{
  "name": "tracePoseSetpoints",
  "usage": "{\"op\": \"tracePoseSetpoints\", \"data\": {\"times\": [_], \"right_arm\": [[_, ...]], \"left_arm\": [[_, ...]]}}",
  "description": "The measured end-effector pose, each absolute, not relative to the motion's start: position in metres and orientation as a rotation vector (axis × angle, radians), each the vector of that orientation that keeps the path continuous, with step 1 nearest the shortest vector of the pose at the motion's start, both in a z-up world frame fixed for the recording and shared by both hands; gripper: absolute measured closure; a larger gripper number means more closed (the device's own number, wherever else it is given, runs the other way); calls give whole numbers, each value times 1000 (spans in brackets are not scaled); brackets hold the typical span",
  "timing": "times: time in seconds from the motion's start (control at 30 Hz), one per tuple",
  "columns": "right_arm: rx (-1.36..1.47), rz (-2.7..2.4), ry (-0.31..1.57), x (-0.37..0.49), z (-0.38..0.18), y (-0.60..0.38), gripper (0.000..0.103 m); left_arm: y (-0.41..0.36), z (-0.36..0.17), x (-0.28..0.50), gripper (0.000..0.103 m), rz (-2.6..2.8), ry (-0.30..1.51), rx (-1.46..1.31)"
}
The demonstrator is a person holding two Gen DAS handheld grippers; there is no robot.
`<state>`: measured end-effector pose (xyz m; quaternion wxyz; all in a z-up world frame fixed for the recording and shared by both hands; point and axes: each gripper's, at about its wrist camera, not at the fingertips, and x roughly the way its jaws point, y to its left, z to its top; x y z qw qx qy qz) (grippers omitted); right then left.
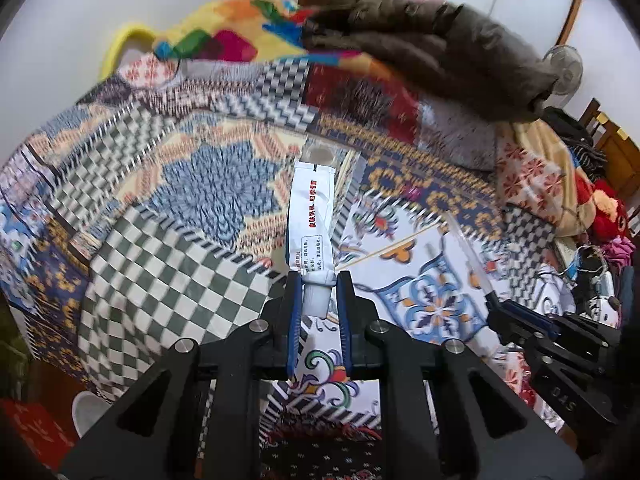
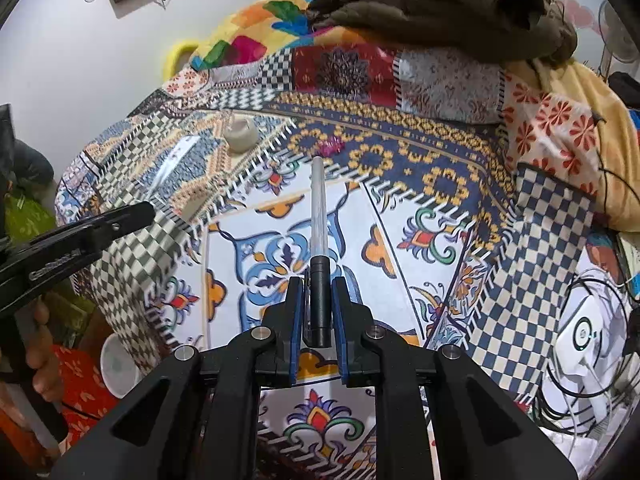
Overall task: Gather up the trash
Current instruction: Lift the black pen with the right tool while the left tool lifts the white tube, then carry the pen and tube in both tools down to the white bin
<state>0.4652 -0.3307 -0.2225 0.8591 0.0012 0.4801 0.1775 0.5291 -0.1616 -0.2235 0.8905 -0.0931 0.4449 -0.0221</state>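
Note:
My left gripper (image 1: pixel 318 280) is shut on the cap end of a flattened white tube (image 1: pixel 310 220) with red and black print, held above the patterned bedspread (image 1: pixel 180 248). My right gripper (image 2: pixel 318 284) is shut on a pen (image 2: pixel 319 240) with a black grip and clear barrel that points away from me. The right gripper and pen also show at the right of the left wrist view (image 1: pixel 490 300). A thin wooden stick (image 1: pixel 384 250) lies on the bedspread right of the tube. A small round pale cup (image 2: pixel 240 135) stands farther back. The left gripper's side shows in the right wrist view (image 2: pixel 136 214).
A dark brown jacket (image 2: pixel 440 4) and colourful blankets (image 1: pixel 240 28) are piled at the back of the bed. A white device with cables (image 2: pixel 580 344) lies at the right. A white bowl (image 2: pixel 116 368) sits on the floor at the left, below the bed edge.

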Motion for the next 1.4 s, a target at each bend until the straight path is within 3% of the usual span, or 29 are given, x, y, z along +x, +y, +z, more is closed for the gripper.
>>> {"op": "tracePoseSetpoints", "data": {"times": [0.73, 1.0, 1.4], "right_arm": [[-73, 472, 756, 366, -71, -244, 90], [-130, 547, 722, 317, -52, -192, 90], [-212, 735, 734, 243, -65, -90, 90]], "left_arm": [[-80, -94, 384, 87, 34, 762, -189], [-22, -74, 312, 87, 102, 707, -218], [68, -85, 210, 87, 254, 698, -285]]}}
